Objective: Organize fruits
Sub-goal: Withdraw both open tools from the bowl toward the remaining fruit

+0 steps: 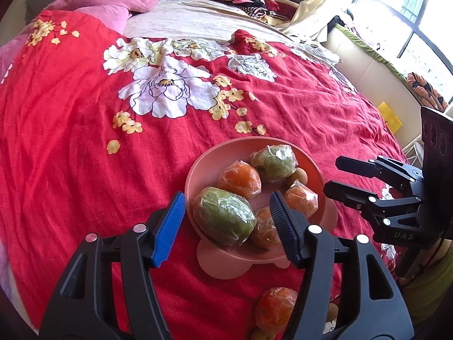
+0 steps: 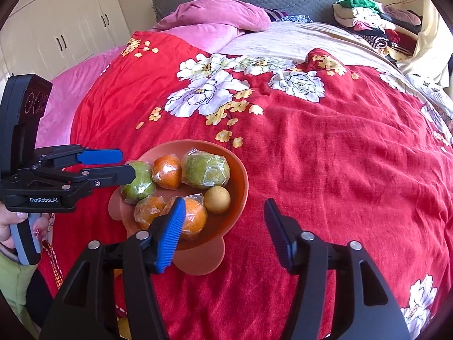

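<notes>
A pink bowl (image 1: pixel 198 170) (image 2: pixel 240 175) sits on the red flowered bedspread. It holds two plastic-wrapped green fruits (image 1: pixel 223 216) (image 2: pixel 205 171), several wrapped oranges (image 1: pixel 240 180) (image 2: pixel 167 171) and a small brown round fruit (image 2: pixel 217 196). My left gripper (image 1: pixel 228 228) is open, its jaws on either side of the near green fruit, not touching it. It shows in the right wrist view (image 2: pixel 126 164) at the bowl's left rim. My right gripper (image 2: pixel 225 232) is open and empty over the bowl's near right edge; it shows in the left wrist view (image 1: pixel 332 177) to the right of the bowl.
Another wrapped orange (image 1: pixel 276 307) and small brown fruits (image 1: pixel 331 311) lie on the bedspread in front of the bowl. Pink pillows (image 2: pixel 215 14) and a pile of clothes (image 2: pixel 368 19) lie at the far end of the bed. White wardrobes (image 2: pixel 56 28) stand at the left.
</notes>
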A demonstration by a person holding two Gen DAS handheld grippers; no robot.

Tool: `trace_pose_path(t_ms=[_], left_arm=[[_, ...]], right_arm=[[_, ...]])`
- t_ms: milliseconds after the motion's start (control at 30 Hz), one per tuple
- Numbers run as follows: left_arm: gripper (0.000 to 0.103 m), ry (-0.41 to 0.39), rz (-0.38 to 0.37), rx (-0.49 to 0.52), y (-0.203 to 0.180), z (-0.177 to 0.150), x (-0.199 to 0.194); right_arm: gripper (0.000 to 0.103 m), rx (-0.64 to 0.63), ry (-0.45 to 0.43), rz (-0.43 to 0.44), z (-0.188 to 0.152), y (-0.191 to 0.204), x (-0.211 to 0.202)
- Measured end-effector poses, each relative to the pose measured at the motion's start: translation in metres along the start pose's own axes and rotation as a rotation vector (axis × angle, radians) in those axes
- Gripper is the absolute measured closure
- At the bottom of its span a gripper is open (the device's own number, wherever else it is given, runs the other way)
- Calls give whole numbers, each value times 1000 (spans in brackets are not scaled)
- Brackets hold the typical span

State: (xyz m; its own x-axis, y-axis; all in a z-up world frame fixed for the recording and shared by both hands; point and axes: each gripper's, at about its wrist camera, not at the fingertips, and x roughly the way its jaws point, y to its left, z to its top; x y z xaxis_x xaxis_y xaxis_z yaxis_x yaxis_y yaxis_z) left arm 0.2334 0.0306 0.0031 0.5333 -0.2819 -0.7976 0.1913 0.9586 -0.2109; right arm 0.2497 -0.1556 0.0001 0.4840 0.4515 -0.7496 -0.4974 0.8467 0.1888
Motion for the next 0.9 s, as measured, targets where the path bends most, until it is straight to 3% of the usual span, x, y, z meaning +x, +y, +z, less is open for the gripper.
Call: trace_pose_path(t_ms=[567, 900], left_arm=[[10, -60, 51, -17, -6, -8, -33], [10, -79, 74, -18, -7, -22, -52]], right_arm=[[19, 19, -45, -12, -7, 5, -29], [12, 7, -98, -8, -14, 18, -56]])
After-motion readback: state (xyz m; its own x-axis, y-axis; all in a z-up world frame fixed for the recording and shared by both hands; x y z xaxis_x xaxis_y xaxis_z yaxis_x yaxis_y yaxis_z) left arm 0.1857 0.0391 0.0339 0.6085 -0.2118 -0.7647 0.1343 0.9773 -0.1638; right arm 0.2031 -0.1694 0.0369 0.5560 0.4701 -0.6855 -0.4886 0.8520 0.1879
